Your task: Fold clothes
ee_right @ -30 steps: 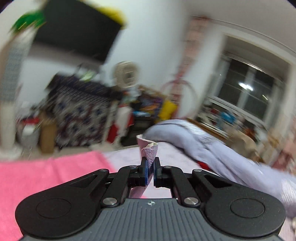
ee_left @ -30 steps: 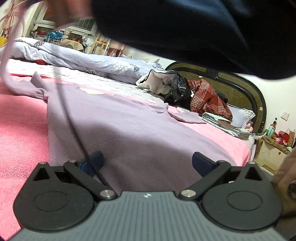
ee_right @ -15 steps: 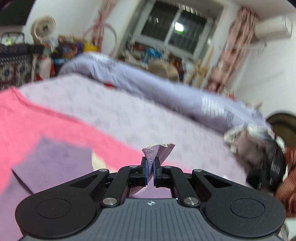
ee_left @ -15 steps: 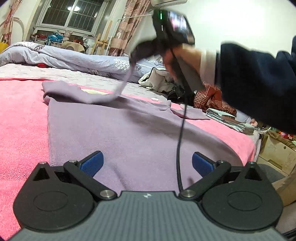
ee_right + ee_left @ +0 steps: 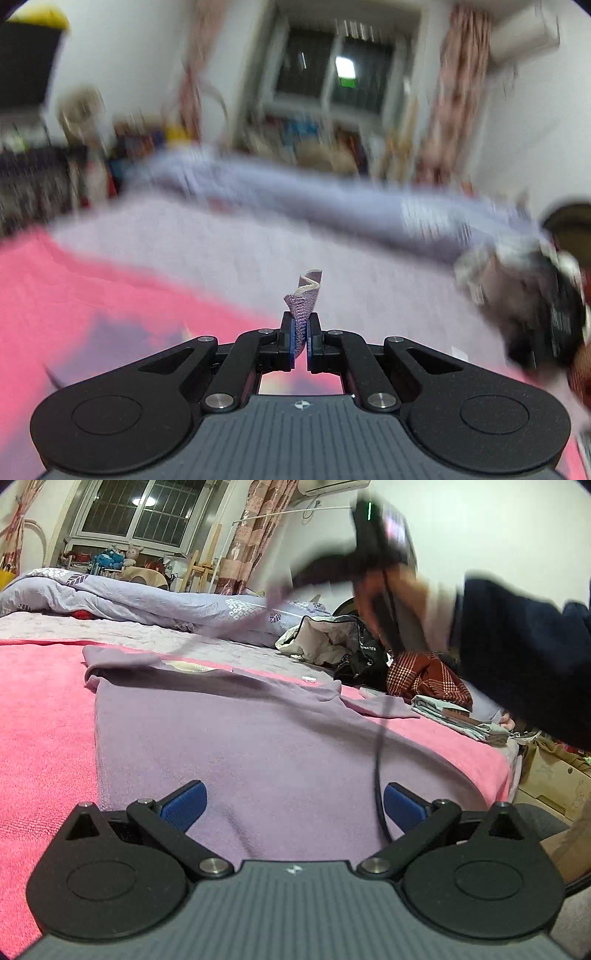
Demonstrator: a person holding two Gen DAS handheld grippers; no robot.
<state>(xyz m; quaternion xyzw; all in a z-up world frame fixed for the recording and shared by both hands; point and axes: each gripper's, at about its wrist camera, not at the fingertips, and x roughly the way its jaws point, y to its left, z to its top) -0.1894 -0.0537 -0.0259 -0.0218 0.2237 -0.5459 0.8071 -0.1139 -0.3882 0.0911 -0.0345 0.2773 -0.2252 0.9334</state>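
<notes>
A lilac long-sleeved top [image 5: 258, 746] lies flat on a pink blanket [image 5: 40, 731] over the bed. My left gripper [image 5: 293, 805] hovers open low over its near hem, blue pads apart, nothing between them. My right gripper [image 5: 302, 338] is shut on the lilac sleeve cuff [image 5: 306, 295], which sticks up between its pads. In the left wrist view that right gripper [image 5: 291, 579] is raised high over the bed in a person's hand, blurred, with the sleeve [image 5: 192, 642] trailing down from it toward the top's far left shoulder.
A rolled lilac duvet [image 5: 147, 602] lies along the back of the bed. A pile of clothes with a black bag [image 5: 354, 653] and a red plaid garment [image 5: 424, 675] sits at the right, folded items [image 5: 458, 720] beside it. A cardboard box [image 5: 554, 779] stands past the bed's right edge.
The right gripper has carried the sleeve cuff from the far left across to the upper right over the bed. The left gripper has stayed open in place.
</notes>
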